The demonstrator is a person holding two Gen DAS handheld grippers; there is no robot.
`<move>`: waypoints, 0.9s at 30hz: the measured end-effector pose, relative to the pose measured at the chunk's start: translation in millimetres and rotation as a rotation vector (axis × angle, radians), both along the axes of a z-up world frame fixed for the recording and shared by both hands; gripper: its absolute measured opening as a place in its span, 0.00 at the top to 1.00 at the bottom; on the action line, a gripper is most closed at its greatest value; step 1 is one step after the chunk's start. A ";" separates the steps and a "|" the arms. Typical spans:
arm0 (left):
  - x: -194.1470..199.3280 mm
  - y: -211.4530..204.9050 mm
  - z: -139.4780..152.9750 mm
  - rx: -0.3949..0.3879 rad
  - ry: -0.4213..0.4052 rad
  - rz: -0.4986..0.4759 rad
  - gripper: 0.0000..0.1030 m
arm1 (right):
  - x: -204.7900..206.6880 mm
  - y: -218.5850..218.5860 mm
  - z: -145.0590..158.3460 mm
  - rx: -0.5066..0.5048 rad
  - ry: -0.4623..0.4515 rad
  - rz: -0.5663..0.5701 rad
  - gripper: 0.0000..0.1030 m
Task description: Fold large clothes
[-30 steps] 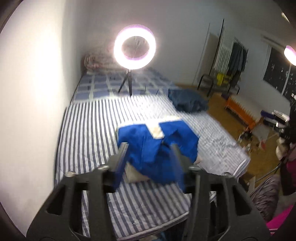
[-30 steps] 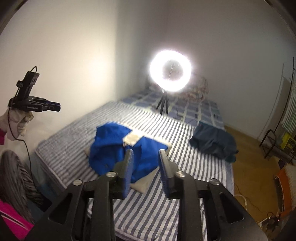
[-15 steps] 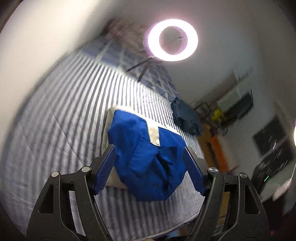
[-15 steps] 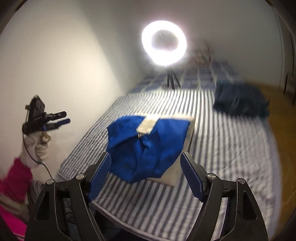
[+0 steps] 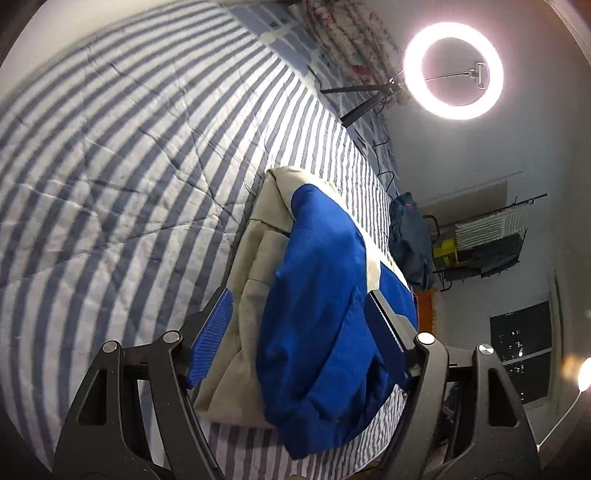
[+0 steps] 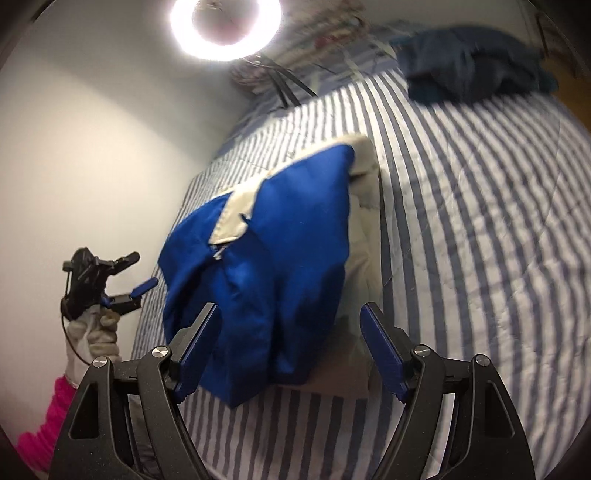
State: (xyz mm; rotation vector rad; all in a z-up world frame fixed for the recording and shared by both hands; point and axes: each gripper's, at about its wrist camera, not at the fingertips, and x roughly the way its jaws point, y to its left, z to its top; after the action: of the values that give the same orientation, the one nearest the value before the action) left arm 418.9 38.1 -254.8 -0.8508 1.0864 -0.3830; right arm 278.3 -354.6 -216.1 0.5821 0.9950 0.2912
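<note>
Left wrist view: The left gripper [image 5: 299,332] hangs above the near edge of the bed [image 5: 110,155], which carries a blue-and-white striped quilt. Its fingers [image 5: 210,332] are spread wide, having just been opening, and nothing is pinched between them. The blue garment [image 5: 321,306], with cream panels and lining, lies crumpled on the quilt near the bed's near edge; it shows in the gap between the fingers, below them, with no contact visible. A dark blue garment [image 5: 410,240] lies farther along the bed, well apart from the blue one. A lit ring light [image 5: 452,70] on a tripod stands toward the far end of the bed. A drying rack [image 5: 487,240] with hung items stands against the wall beyond the bed.

Right wrist view: The right gripper [image 6: 291,350] hangs over the same near edge. Its fingers [image 6: 380,350] are likewise spread wide, having just been opening, and hold nothing. The blue garment [image 6: 266,258] lies below and between them. The left gripper [image 6: 118,277] shows at the left, off the bed's side edge, held by a gloved hand [image 6: 92,332] with a pink sleeve [image 6: 48,417]; its fingers are apart. The dark blue garment [image 6: 472,74] lies near the far edge. The ring light [image 6: 223,27] glares at the top.
</note>
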 end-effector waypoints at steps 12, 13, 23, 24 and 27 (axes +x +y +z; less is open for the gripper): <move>14.5 -37.0 -12.5 0.025 0.017 -0.076 0.99 | 25.3 -5.4 -34.2 0.181 0.073 0.019 0.94; 11.8 -41.6 -6.8 0.032 0.009 -0.084 1.00 | 24.7 -7.8 -33.1 0.218 0.067 0.019 0.96; -21.1 -36.8 -4.6 0.157 0.021 -0.078 1.00 | 1.9 -31.8 -18.4 0.288 0.073 0.005 0.99; -19.1 -37.8 -12.5 0.176 0.035 -0.083 1.00 | 3.7 -30.7 -31.6 0.245 0.124 -0.008 0.99; -13.8 -48.3 -31.8 0.235 0.064 -0.102 1.00 | 7.7 -26.3 -51.1 0.135 0.178 -0.007 1.00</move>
State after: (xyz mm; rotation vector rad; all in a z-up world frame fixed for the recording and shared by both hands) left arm 405.1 -10.1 -286.6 -0.6044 1.2110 -0.3075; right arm 286.0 -380.9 -267.2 0.7441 1.1506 0.3063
